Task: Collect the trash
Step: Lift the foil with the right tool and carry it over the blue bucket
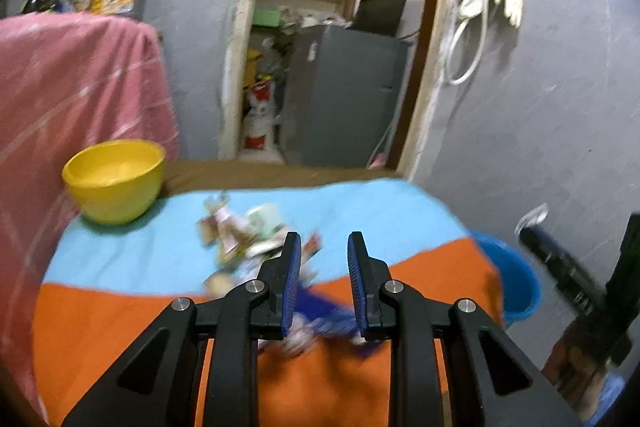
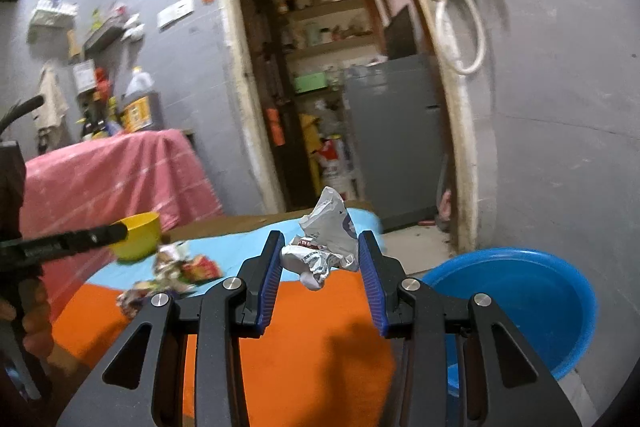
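In the right wrist view, my right gripper (image 2: 321, 239) is shut on a crumpled white wrapper (image 2: 328, 227), held above the orange and blue tablecloth (image 2: 320, 331). A blue tub (image 2: 520, 303) sits low to its right, beside the table. A blurred pile of wrappers (image 1: 240, 231) lies on the blue part of the cloth. My left gripper (image 1: 324, 239) hovers just in front of the pile, open, with nothing between its pads. A blue-purple wrapper (image 1: 320, 319) lies under it on the cloth. The pile (image 2: 180, 267) also shows in the right view, left of the held wrapper.
A yellow bowl (image 1: 116, 179) stands at the table's far left corner. A pink cloth (image 1: 80, 87) covers a taller surface on the left, with bottles on top. Behind the table a doorway opens onto a grey fridge (image 1: 340, 95). A hand (image 2: 36, 327) holds the left tool.
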{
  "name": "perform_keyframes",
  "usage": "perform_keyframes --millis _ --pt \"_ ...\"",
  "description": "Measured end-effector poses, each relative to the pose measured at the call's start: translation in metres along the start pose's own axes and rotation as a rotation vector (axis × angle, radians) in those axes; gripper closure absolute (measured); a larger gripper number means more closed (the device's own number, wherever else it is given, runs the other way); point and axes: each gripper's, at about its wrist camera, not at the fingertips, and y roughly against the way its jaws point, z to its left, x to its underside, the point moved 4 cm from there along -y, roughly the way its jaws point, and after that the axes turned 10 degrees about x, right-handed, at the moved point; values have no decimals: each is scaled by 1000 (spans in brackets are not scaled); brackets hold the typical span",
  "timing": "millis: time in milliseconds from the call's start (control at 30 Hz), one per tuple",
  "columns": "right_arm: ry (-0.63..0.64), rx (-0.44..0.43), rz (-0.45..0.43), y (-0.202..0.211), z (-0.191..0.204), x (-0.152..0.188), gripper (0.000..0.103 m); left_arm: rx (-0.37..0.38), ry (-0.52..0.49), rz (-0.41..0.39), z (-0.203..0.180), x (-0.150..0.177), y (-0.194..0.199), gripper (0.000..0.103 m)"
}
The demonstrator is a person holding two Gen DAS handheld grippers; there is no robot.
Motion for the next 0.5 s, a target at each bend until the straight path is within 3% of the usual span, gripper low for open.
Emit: perform_keyframes --millis 100,267,500 --pt "-3 -70 41 -7 16 7 67 -39 31 43 24 20 8 81" --pt "61 -134 118 -20 49 25 67 -48 89 129 50 41 9 63" --pt "126 -150 216 -37 67 51 67 20 156 235 62 54 -4 57"
